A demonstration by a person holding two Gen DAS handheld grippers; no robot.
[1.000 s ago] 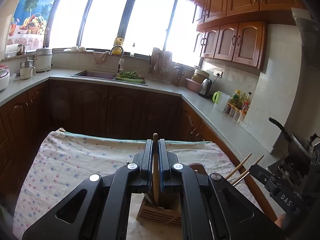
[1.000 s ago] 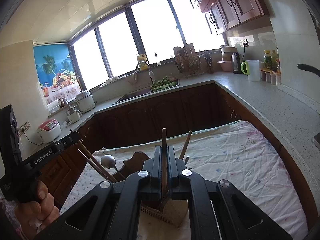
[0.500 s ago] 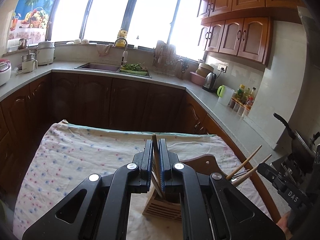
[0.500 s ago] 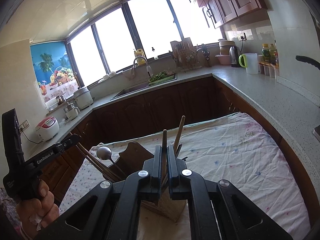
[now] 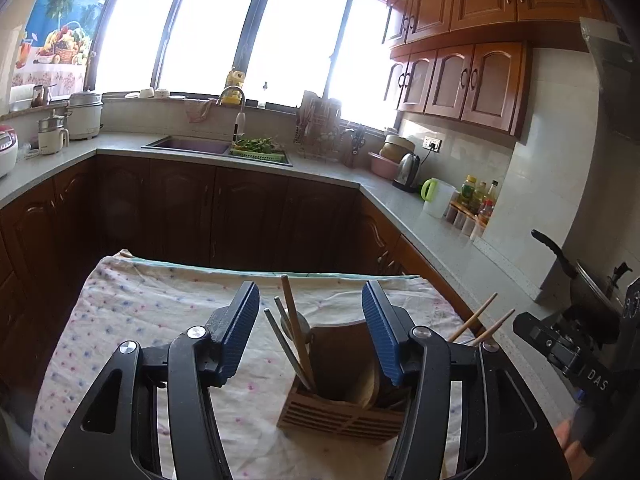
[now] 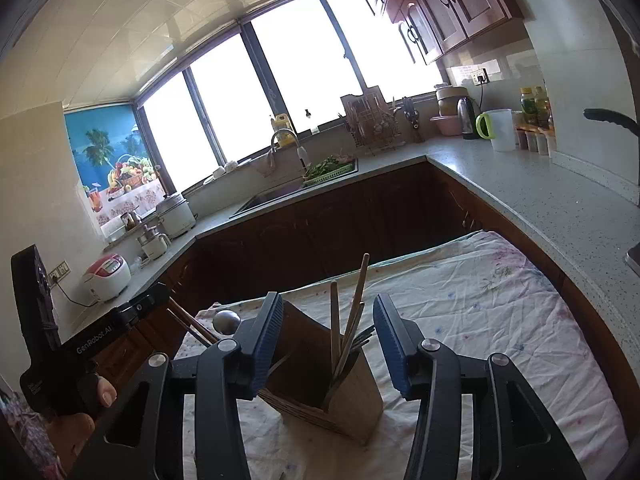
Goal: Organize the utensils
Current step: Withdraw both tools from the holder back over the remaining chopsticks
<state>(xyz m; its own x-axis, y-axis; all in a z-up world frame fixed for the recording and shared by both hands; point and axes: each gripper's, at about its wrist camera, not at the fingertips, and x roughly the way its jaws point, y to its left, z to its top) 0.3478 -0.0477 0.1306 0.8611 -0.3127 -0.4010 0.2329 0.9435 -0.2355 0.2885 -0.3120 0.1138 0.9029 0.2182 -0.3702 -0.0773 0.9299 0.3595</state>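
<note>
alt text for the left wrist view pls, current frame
Open left gripper, holding nothing, above a wooden utensil holder on a floral cloth. Chopsticks stand in the holder; kitchen counters and bright windows lie behind.

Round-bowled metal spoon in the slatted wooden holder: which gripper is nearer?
Left. The left gripper hangs open directly over the spoon; the right gripper is open over the holder's other side, spoon outside its left finger.
</note>
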